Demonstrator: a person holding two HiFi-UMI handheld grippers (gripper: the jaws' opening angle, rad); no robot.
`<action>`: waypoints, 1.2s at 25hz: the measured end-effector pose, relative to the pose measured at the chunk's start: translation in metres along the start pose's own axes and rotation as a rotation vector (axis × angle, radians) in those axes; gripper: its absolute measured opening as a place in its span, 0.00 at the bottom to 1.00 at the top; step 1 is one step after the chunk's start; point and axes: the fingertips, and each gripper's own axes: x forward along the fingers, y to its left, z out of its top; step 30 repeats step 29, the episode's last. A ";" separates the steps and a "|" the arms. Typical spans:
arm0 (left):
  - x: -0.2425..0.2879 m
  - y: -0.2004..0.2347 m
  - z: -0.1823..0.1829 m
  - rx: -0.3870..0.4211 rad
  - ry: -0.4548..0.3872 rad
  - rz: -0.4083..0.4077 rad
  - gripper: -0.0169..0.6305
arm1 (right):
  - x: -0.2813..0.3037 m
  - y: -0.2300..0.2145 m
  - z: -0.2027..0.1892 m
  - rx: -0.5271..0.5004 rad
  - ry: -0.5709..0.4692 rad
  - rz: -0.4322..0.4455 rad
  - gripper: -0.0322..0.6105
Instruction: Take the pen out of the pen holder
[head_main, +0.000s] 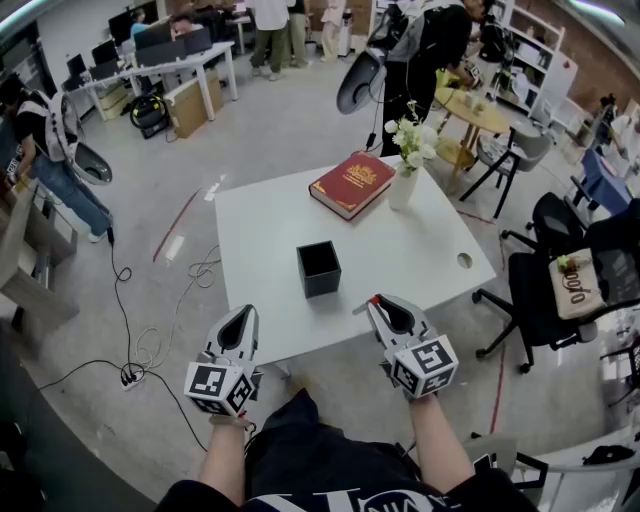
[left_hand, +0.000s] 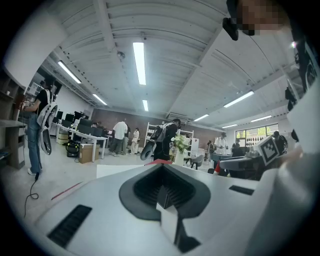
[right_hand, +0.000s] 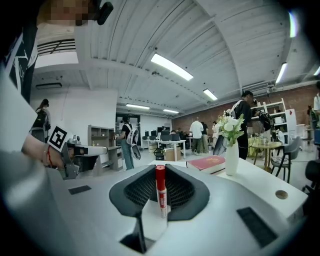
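The black square pen holder (head_main: 318, 268) stands upright near the middle of the white table (head_main: 260, 230), and its inside looks dark with nothing showing above the rim. My right gripper (head_main: 379, 301) hovers at the table's near edge, a little right of the holder and apart from it. It is shut on a red and white pen (right_hand: 160, 189), which stands upright between the dark pads (right_hand: 186, 192). My left gripper (head_main: 244, 313) hangs at the table's near left edge, its jaws (left_hand: 162, 169) closed together with nothing between them.
A red book (head_main: 352, 183) and a white vase of flowers (head_main: 404, 178) sit at the table's far side. A cable hole (head_main: 464, 260) lies near the right edge. Black chairs (head_main: 540, 290) stand to the right, cables (head_main: 150, 350) trail on the floor at left, and people stand beyond.
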 end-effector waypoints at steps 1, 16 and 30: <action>0.000 -0.001 0.001 0.002 -0.002 0.001 0.03 | -0.001 0.000 0.000 0.000 -0.002 0.002 0.16; -0.007 -0.004 0.005 0.021 -0.003 0.006 0.03 | -0.007 0.007 -0.001 0.016 -0.017 0.015 0.16; -0.007 -0.006 0.003 0.025 -0.003 -0.005 0.03 | -0.011 0.009 -0.003 0.028 -0.025 0.007 0.16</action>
